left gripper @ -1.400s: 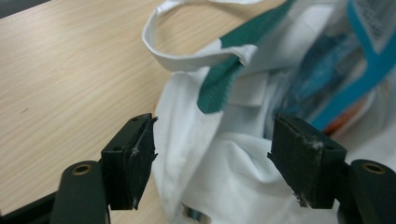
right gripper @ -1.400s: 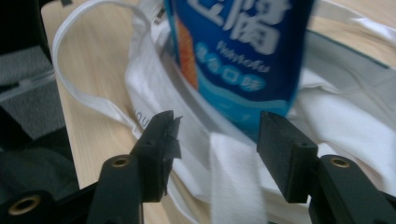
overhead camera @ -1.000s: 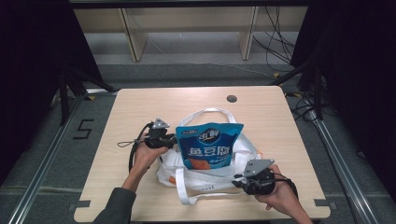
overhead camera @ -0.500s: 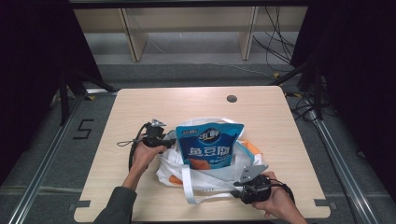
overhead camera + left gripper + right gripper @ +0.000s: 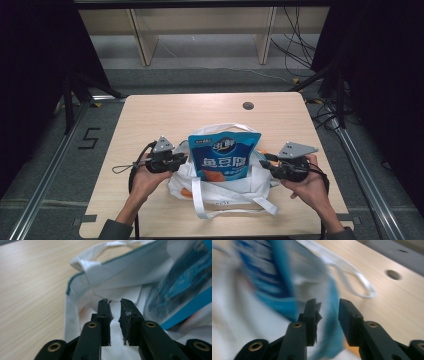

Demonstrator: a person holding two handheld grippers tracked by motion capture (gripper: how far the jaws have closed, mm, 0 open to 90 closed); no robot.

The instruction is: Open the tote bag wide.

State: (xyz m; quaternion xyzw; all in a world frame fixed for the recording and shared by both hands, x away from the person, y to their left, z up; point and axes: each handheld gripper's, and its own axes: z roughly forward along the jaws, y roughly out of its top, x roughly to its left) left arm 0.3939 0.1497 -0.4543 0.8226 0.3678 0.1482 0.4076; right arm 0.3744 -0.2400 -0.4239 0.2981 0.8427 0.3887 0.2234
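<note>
The white cloth tote bag (image 5: 222, 192) lies at the table's (image 5: 150, 115) near middle, a blue foil snack pouch (image 5: 223, 156) standing in its mouth. The left gripper (image 5: 179, 161) and right gripper (image 5: 266, 166) flank it, their fingers having just been narrowing with bag cloth between them, not yet clamped. The step looks like holding the mouth open; next, each needs a firm pinch on the rim.

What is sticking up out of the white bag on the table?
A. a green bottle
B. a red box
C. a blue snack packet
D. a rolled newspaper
C: a blue snack packet with white lettering stands in the mouth of the white bag, between the two grippers.
</note>
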